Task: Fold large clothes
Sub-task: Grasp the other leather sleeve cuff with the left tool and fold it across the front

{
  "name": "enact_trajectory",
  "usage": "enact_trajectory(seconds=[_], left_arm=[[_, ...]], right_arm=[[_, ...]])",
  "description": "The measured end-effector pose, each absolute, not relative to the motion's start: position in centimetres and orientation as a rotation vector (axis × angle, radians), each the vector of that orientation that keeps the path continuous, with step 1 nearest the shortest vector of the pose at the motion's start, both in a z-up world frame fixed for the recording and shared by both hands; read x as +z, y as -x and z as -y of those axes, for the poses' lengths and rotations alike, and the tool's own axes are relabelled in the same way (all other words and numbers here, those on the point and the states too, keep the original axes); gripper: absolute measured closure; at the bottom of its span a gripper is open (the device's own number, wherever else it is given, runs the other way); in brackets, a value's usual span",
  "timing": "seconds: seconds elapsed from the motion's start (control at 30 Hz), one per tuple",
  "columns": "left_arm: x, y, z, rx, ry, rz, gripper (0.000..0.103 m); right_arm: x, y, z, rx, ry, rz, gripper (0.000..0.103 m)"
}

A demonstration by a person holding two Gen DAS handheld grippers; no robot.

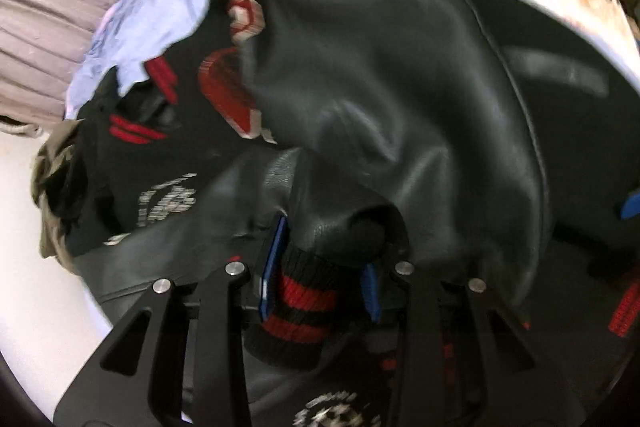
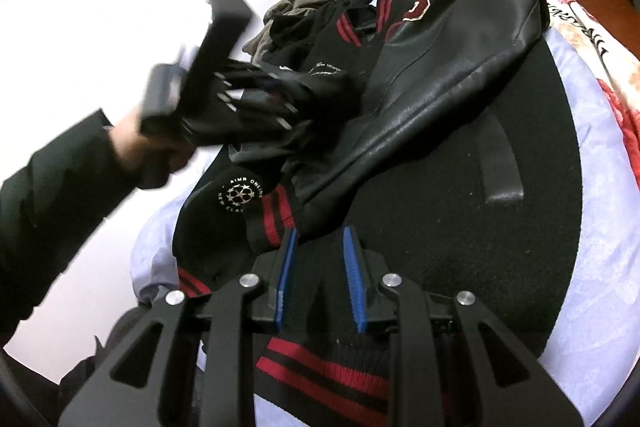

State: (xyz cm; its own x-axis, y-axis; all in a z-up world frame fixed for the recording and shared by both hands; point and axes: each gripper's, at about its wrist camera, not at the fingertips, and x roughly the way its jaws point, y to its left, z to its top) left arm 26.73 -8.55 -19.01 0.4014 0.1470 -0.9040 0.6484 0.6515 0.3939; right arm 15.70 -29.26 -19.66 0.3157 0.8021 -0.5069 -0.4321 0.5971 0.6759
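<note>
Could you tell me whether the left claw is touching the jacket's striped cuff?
Touching. In the left wrist view the left claw has its blue pads pressed on both sides of the red-striped cuff.

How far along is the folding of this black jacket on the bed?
Early to midway. Done: one leather sleeve already lies across the jacket body. In hand: the left gripper clamps the other sleeve's striped cuff, and the right gripper pinches the hem. Left: laying that sleeve down and folding the body over.
</note>
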Motion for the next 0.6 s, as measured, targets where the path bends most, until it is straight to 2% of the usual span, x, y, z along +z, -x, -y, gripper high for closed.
enact_trajectory(seconds=[0.1,0.2,0.23,0.33,0.43,0.47,0.5,0.6], left_arm=[[-21.6,-26.1,8.9,-0.329,-0.873,-1.125,0.069],[-21.4,-25.0,8.6,-0.251,-0.838,-1.060,0.065],[-21.1,-24.7,8.5,-0.226,-0.813,-1.047,0.061],[-19.0,-23.5,7.2,-0.171,-0.678,-1.015,0.039],[-16.9,-21.7,5.7,-0.177,-0.536,-0.979,0.036],[-16.5,-21.3,5.0,-0.176,-0.492,-0.969,0.030],[-15.9,-20.7,4.0,-0.175,-0.433,-0.954,0.029],[-15.3,-20.0,1.9,-0.208,-0.335,-0.937,0.028]], right_arm=[[-19.8,-15.8,29.2,0.865,-0.463,-0.939,0.077],[-19.4,-15.7,29.2,0.874,-0.441,-0.936,0.075],[-19.2,-15.6,29.2,0.881,-0.442,-0.934,0.073],[-17.7,-15.8,29.6,0.881,-0.426,-0.912,0.060],[-15.5,-16.9,30.2,0.865,-0.429,-0.872,0.047],[-14.9,-17.5,30.2,0.854,-0.419,-0.870,0.046],[-14.3,-18.3,29.8,0.843,-0.400,-0.874,0.046],[-13.2,-20.1,28.0,0.842,-0.344,-0.884,0.046]])
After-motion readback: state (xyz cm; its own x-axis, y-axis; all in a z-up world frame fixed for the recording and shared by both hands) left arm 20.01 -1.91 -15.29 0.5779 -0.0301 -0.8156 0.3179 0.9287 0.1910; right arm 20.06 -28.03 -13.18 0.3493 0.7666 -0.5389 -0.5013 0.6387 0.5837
